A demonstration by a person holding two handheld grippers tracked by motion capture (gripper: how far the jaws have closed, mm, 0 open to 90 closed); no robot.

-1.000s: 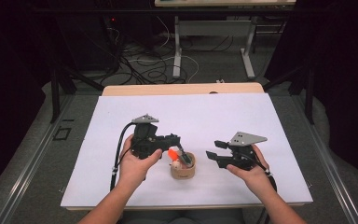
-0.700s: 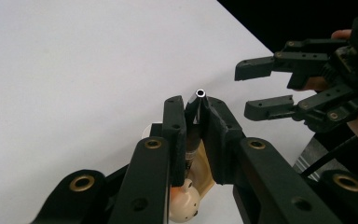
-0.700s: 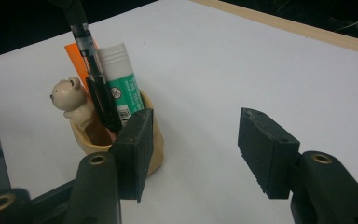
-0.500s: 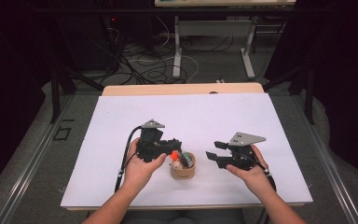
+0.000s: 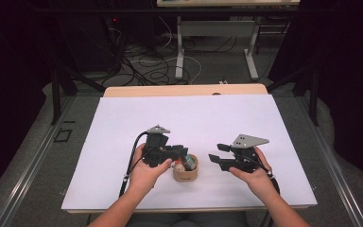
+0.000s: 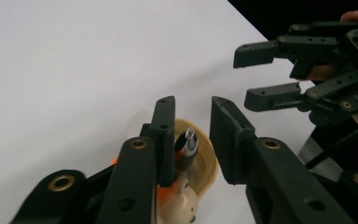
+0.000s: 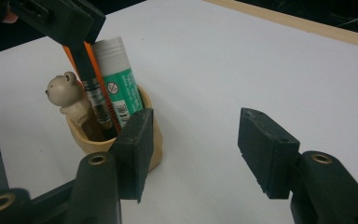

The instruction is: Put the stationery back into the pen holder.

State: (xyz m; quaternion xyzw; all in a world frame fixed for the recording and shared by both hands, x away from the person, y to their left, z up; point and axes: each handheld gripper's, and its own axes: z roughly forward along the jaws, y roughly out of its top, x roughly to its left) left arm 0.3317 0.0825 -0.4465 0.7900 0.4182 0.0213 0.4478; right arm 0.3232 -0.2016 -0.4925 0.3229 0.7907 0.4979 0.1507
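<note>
1. I had the left gripper [image 5: 182, 152] over the cup [image 5: 185, 172], which stood near the front edge of the table [image 5: 123, 127], about midway along it.
2. Its jaws had just been opening; the pen [image 7: 93, 88] leaned against one jaw, the other stood clear of it.
3. The pen stood in the cup beside a glue stick [image 7: 120, 79] and a bear figure [image 7: 67, 95].
4. My right gripper [image 5: 220, 156] hung just beside the cup, jaws apart and empty.

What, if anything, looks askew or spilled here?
Nothing spilled. The cup stands upright on the table, holding a leaning pen, glue stick and bear figure. The left gripper jaws have just been opening.
</note>
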